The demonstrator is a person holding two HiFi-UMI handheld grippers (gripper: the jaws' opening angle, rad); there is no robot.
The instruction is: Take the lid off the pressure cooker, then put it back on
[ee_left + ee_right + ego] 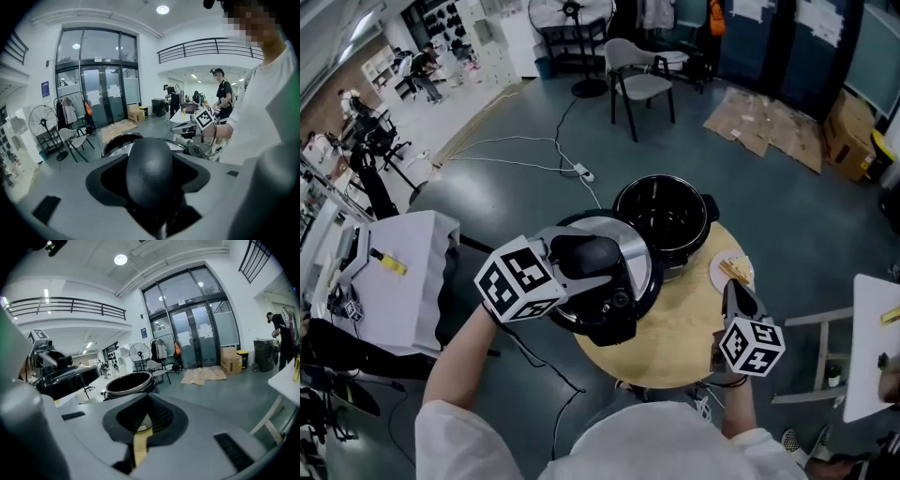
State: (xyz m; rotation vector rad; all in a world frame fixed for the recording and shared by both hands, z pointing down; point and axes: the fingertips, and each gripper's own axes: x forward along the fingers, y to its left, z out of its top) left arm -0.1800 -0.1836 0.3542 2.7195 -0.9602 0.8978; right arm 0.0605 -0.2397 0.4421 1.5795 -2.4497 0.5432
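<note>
The pressure cooker pot (667, 214) stands open at the far side of a round wooden table (684, 339). Its steel lid (639, 264) hangs over the table's left part, just left of the pot and apart from it. My left gripper (592, 269) is shut on the lid's black knob (149, 173), which fills the space between the jaws. The pot rim (117, 139) shows beyond the knob. My right gripper (736, 292) hovers at the table's right edge, its pads (140, 420) together with nothing between them. From there the pot (129, 383) lies ahead and the lid (65, 376) to the left.
A small white plate (733, 272) with yellow pieces sits on the table by the right gripper. A grey chair (639, 80) and flattened cardboard (769, 127) lie beyond. A white cable (534, 155) runs over the floor. White tables stand at left (403, 272) and right (872, 347).
</note>
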